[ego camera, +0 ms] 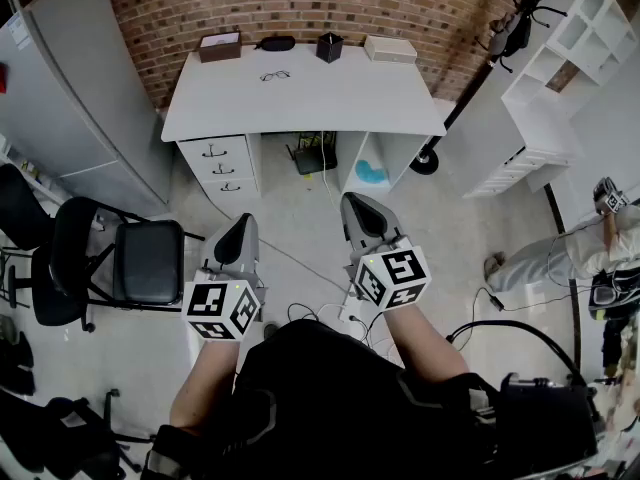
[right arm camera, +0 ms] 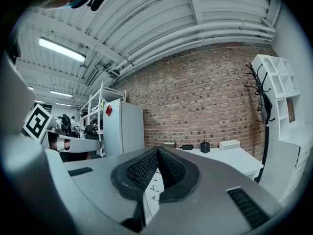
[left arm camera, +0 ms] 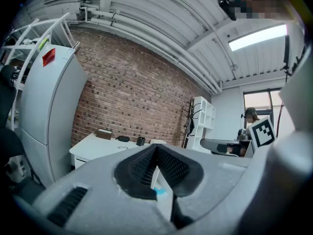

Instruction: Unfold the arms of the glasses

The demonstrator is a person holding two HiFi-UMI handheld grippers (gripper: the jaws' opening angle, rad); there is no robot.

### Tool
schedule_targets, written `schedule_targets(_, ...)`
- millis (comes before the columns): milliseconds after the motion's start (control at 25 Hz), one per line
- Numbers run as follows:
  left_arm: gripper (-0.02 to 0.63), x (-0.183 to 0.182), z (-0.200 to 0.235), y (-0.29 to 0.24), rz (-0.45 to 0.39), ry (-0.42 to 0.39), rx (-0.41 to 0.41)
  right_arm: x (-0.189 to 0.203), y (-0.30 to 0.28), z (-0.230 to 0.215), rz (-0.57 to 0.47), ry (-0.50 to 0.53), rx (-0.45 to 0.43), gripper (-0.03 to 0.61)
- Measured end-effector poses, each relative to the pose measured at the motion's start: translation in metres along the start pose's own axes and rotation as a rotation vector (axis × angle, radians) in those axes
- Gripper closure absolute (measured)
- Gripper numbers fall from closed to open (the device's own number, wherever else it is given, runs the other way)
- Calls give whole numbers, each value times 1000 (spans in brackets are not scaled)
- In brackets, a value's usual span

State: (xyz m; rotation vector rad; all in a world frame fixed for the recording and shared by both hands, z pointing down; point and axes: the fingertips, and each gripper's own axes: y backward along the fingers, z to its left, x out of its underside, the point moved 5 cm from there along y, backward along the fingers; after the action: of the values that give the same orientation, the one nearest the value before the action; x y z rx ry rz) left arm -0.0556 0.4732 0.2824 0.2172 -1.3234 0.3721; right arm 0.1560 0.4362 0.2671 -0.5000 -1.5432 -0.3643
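Nothing legible: only coded square markers on cubes of left gripper (ego camera: 243, 221) and right gripper (ego camera: 358, 201); red sticker (left arm camera: 49, 57) on fridge (left arm camera: 44, 111) unreadable.

Left gripper (ego camera: 242, 230), right gripper (ego camera: 360, 208) pointing level, side by side; jaws pressing together, holding nothing.

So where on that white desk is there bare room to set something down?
The whole front half of the desk is bare, as is the stretch right of the glasses. The back edge is crowded: brown box, black case, black cup, white box.
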Motion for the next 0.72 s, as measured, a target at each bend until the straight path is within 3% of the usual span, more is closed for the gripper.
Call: schedule_targets(720, 606, -1, 3, 1, 15, 3, 15, -4, -3, 7, -16, 10, -8, 572)
